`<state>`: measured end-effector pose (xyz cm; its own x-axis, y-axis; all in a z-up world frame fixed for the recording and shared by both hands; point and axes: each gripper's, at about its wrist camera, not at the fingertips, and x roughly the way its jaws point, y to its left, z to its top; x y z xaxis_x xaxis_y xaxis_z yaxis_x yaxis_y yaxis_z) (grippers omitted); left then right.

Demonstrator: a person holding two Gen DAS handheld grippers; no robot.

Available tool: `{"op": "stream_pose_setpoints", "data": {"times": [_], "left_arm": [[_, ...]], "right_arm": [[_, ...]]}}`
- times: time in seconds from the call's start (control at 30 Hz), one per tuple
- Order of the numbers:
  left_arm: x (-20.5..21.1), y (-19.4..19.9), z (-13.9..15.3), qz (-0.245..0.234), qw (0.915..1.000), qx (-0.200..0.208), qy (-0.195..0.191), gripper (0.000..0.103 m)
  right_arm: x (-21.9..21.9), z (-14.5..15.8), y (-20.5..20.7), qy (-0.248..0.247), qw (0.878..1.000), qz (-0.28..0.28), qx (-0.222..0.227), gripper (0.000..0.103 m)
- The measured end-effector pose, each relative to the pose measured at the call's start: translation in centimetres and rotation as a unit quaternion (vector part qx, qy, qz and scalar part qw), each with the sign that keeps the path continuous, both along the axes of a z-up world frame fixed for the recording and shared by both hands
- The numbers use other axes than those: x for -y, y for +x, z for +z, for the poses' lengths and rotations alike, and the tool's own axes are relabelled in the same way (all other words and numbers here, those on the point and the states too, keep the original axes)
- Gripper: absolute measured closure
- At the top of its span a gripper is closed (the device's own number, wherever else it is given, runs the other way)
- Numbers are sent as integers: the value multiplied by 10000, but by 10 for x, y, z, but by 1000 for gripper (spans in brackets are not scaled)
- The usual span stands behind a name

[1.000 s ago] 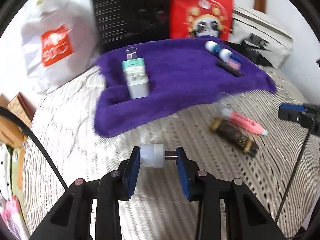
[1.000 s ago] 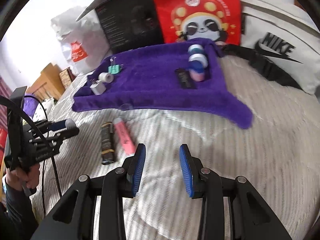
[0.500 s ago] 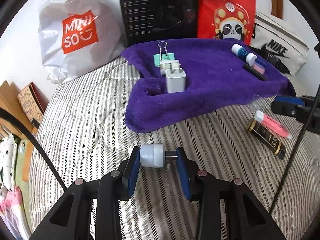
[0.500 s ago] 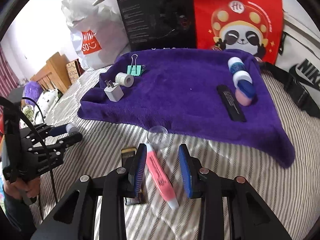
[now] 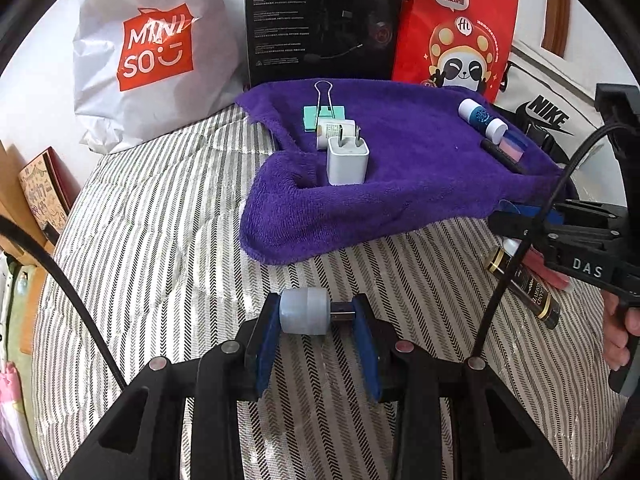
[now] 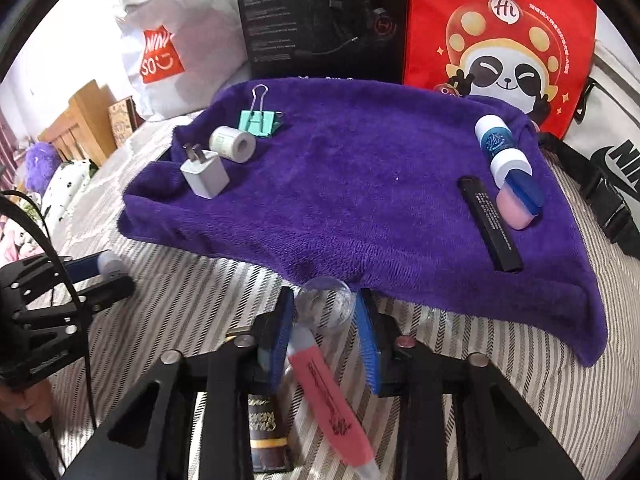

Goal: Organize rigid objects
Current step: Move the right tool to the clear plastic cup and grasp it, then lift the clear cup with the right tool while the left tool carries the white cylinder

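Right wrist view: right claw [image 6: 325, 334] is closing around the pink highlighter [image 6: 328, 388] lying on the bed [image 6: 192, 300], to move it onto the purple towel [image 6: 360, 184]; left claw [image 5: 316, 320] stays clamped on a small white adapter [image 5: 305, 312].

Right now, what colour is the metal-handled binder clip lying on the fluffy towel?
The binder clip is mint green with silver wire handles, on the purple towel; clearest in the right wrist view.

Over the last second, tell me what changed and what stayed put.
The right hand-held gripper moved in over the pink highlighter and clear cap; its jaws are closing with both between them. The left hand-held gripper kept its grip on the small white cylinder. Items on the purple towel stayed put.
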<state>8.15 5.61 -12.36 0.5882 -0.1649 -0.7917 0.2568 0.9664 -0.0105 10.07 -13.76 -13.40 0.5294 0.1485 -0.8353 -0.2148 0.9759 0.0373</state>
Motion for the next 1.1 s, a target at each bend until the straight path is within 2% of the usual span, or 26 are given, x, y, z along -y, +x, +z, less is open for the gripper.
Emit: {"op": "stream_pose_setpoints", "data": {"times": [0.27,0.37,0.63,1.1], "left_arm": [[1,0,0,2,10000,13,27,69],[1,0,0,5,10000,12,35,69],[3,3,-1,45,10000,44,37,69],[8,6,-3,86,9998,141,76,68]], "right_arm": [[24,9,-15,-380,9990,-246,36,76],[35,2,-16,-330,9987,-372,-54,76],[35,0,-22,-357,9985,-365,193,77],[37,-1,-25,-271,9987,-268,329,76]]}}
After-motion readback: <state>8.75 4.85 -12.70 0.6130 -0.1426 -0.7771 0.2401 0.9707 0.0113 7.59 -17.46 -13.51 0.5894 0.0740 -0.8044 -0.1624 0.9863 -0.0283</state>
